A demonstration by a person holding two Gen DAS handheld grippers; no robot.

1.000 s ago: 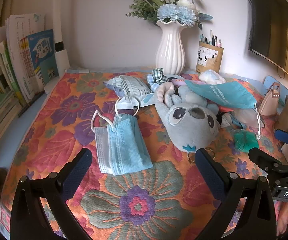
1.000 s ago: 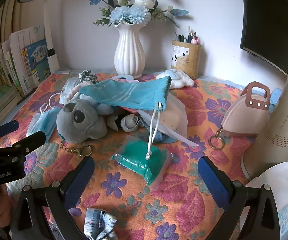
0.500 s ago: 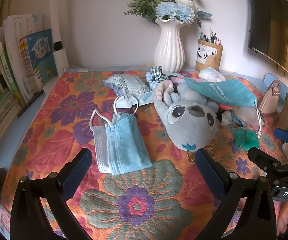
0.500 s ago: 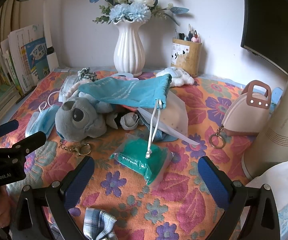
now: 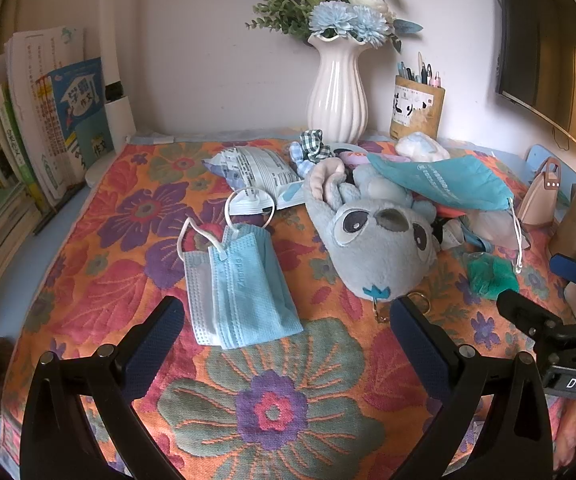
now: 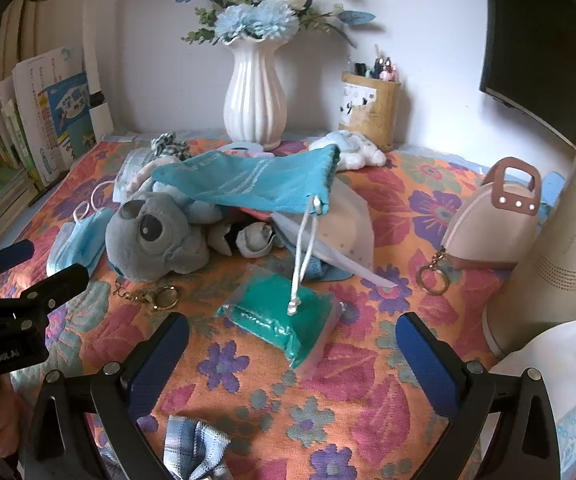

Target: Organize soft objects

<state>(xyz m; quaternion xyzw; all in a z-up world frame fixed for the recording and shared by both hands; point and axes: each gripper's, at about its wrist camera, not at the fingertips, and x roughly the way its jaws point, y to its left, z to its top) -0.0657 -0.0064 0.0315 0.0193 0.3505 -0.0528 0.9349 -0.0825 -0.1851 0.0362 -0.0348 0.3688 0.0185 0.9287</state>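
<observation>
You are at the start of a pick: both tools are spread wide and hold nothing, and the soft things lie unsorted on the floral cloth [image 5: 271,408] that covers the worktop. Your left tool [image 5: 283,320] hangs low over the cloth with the blue face masks [image 5: 243,284] just beyond its left finger, stacked and overlapping, ear loops trailing toward the back. Your right tool [image 6: 292,340] faces the green bagged bundle [image 6: 283,316], which lies near, between its fingers' line of sight.

The grey plush toy [image 5: 376,240] lies between the two, with the teal drawstring pouch [image 6: 255,188] draped over it; the pouch's white cord [image 6: 302,264] hangs down and its knot rests on the green bundle. So lifting the bundle probably calls for slipping under that cord, or taking the pouch first. For the masks, come down flat and pinch both layers at once; thin fabric will likely slide.

Open room lies in the near centre of the cloth, in front of both tools. The right is crowded: the beige bottle [image 6: 560,248] and the small pink purse [image 6: 500,224] stand close. The white vase [image 5: 338,96] stands at the back, so keep sweeps low and short.
</observation>
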